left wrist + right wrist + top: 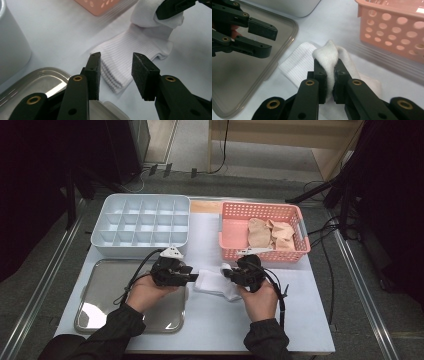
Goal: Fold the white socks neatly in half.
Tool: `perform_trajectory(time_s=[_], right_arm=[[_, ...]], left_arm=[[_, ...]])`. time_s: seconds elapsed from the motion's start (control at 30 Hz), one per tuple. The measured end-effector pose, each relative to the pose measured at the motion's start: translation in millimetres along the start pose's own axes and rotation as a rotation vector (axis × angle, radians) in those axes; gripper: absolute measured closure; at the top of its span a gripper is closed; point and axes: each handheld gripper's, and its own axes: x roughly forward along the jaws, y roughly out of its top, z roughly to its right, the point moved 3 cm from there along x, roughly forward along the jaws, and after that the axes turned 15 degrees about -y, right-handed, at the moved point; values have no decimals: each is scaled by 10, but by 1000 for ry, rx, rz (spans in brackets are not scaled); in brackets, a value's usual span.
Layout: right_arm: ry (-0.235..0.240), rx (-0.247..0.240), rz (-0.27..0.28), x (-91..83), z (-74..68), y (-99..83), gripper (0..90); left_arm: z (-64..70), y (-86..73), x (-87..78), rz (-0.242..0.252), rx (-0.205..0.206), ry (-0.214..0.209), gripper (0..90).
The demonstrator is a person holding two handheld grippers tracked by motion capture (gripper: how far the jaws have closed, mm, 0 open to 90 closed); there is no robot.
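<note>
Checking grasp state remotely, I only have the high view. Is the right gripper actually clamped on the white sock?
Observer: Yes. In the right gripper view the right gripper is shut on a bunched fold of the white sock; fabric bulges above its jaws.
Operator: And the left one?
Observer: The left gripper is open, jaws apart, aimed at the sock's ribbed cuff edge, not pinching it.
Operator: Is the cuff lying on the tray?
Observer: No. The cuff lies on the white table, beside the rim of the metal tray.
</note>
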Motion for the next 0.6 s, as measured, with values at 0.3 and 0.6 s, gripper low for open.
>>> perform_trajectory(time_s=[0.3, 0.6], right_arm=[[25, -2, -4, 129, -70, -3, 848], [44, -19, -19, 285, -165, 8, 840]], left_arm=[[-35, -54, -72, 22, -24, 10, 604], [-61, -115, -108, 23, -32, 25, 599]])
